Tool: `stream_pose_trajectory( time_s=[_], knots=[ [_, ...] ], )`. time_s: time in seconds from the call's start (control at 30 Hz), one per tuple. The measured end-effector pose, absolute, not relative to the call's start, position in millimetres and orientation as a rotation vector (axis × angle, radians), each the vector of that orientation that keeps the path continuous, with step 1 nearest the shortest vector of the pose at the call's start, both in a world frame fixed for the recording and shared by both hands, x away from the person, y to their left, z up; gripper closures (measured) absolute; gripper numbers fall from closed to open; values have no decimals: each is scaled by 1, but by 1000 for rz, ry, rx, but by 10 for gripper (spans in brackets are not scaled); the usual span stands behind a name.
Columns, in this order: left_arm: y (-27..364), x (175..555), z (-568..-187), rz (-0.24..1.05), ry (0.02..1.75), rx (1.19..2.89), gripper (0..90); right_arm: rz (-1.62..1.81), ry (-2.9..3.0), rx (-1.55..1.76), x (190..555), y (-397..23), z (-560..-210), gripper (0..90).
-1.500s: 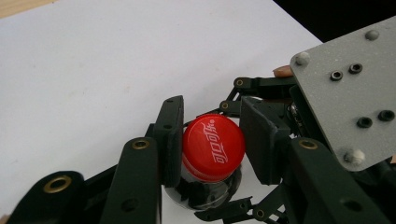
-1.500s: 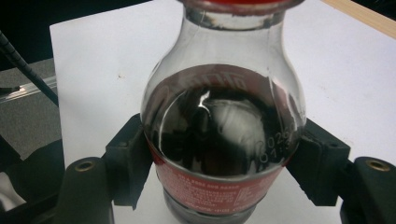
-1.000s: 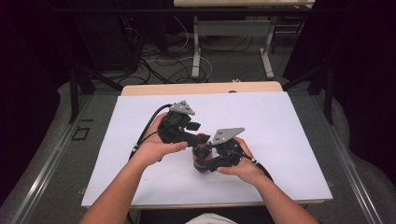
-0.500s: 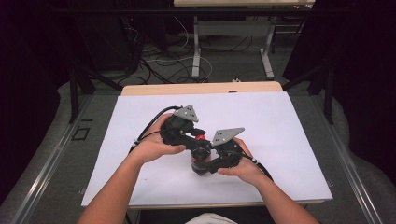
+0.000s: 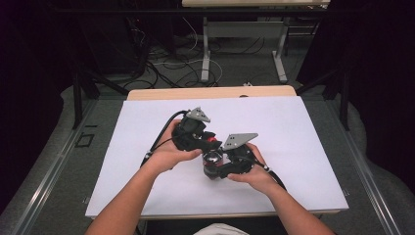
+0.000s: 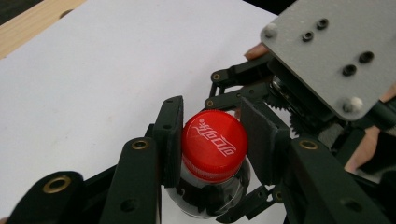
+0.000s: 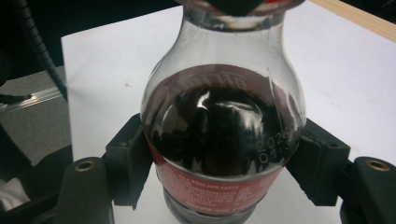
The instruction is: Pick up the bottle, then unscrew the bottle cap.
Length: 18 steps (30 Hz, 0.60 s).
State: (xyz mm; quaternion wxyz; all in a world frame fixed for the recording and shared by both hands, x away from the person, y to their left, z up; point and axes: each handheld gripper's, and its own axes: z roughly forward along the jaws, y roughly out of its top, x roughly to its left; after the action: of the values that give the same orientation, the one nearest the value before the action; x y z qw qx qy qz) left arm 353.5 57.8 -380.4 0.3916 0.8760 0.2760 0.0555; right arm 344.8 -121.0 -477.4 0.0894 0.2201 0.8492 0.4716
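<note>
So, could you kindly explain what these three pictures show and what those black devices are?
There is no robot here: a person holds black two-jaw tongs, one in each hand. The high view looks down on a white-covered table from above. The other two come from cameras riding on the tongs. The left tongs have just closed their jaws around the red screw cap of a clear plastic bottle of dark cola. The right tongs clamp the bottle's body at its red label, from both sides. In the high view both meet at the table's middle, the left tongs above the right tongs.
</note>
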Motion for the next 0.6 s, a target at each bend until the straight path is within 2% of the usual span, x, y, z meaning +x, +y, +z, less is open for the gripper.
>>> stream_pose_trajectory(
  time_s=[0.27,0.5,0.53,0.6],
  knots=[
    [46,353,-382,204,845,2171,615,1369,2490,725,348,-124,-478,298],
    [48,359,-380,172,800,2180,588,1381,2494,724,349,-127,-478,298],
    [50,359,-379,178,796,2175,547,1378,2510,712,349,-126,-478,298],
    [53,360,-376,158,789,2160,532,1379,2515,709,349,-126,-478,298]
  ],
)
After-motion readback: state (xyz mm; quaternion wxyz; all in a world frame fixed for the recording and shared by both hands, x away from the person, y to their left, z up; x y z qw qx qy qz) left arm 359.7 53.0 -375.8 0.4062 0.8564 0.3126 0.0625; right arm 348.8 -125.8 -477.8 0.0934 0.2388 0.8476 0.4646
